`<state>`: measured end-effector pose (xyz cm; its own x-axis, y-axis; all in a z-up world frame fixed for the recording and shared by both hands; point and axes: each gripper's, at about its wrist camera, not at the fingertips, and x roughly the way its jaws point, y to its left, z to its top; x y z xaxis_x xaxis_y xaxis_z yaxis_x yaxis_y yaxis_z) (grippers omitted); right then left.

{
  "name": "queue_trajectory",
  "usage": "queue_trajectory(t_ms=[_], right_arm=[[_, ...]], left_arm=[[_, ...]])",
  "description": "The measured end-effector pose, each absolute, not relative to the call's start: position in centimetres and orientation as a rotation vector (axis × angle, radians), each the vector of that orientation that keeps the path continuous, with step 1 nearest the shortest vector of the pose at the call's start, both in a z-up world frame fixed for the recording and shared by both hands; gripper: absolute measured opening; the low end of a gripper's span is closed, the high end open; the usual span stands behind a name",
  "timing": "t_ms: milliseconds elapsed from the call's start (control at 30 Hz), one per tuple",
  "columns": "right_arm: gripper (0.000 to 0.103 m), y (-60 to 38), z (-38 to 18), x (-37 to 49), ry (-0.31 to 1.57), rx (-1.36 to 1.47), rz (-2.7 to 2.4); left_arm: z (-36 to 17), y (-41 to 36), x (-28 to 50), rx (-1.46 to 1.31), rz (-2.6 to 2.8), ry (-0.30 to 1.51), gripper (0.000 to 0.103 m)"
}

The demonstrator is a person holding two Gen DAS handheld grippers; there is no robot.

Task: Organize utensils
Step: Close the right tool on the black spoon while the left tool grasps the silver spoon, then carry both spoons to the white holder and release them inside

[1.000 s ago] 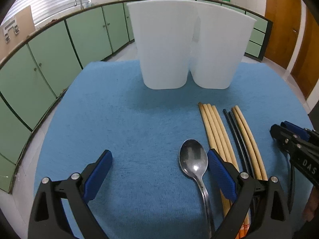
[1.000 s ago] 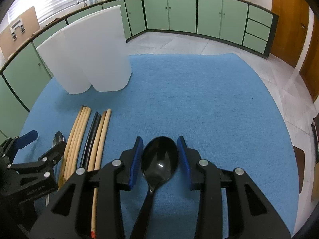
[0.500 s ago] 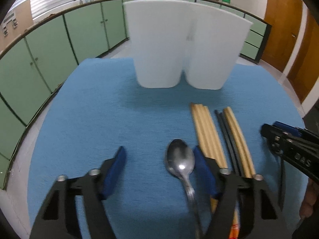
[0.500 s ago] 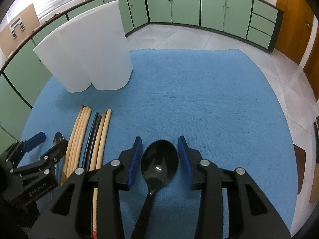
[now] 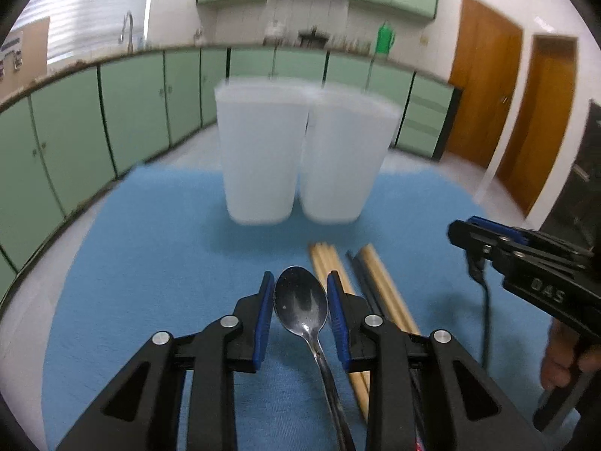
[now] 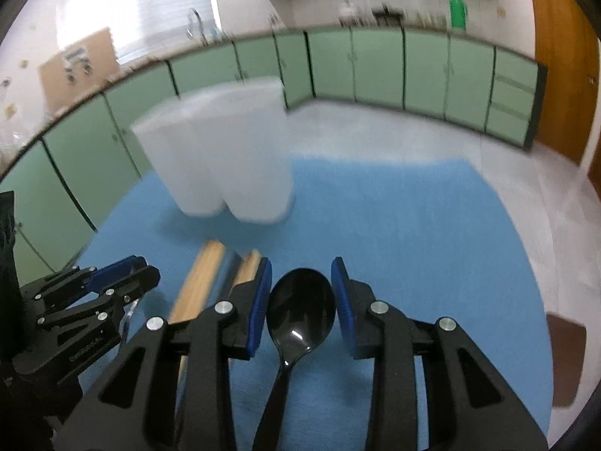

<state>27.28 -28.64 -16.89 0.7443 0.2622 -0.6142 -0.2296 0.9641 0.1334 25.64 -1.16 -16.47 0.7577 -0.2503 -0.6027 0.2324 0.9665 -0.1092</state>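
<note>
- The two white tubs (image 5: 296, 158) look smeared and soft in both views, so you cannot see inside them.
- The metal spoon (image 5: 300, 302) has a handle that runs off the bottom edge.
- The black spoon (image 6: 300, 306) has its handle cut off too.
- The wooden chopsticks (image 6: 195, 282) are blurry and partly hidden behind the right hand-held gripper (image 6: 300, 293).

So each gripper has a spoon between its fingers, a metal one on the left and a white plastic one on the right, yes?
Not quite: the spoon in the right gripper is black, not white, as the right wrist view shows. The left gripper does have the metal spoon between its fingers.
</note>
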Motion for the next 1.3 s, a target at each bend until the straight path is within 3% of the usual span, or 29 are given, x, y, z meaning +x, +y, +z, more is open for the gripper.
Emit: queue_trajectory(t_ms=[467,900,1300], right_arm=[[0.031,-27.8,-14.0,26.0,0.497,0.058,0.310],[0.031,-27.6,-7.4,28.3,0.304,0.077,0.364],[0.031,-27.0,-3.2,34.9,0.149,0.073,0.326]], left_arm=[[-12.9,-0.4,22.3,-0.036,-0.249,0.410,0.028],[-5.7,1.2,22.2,-0.082,-0.258,0.194,0.028],[1.4,1.3,28.3,-0.074,-0.248,0.005,0.028]])
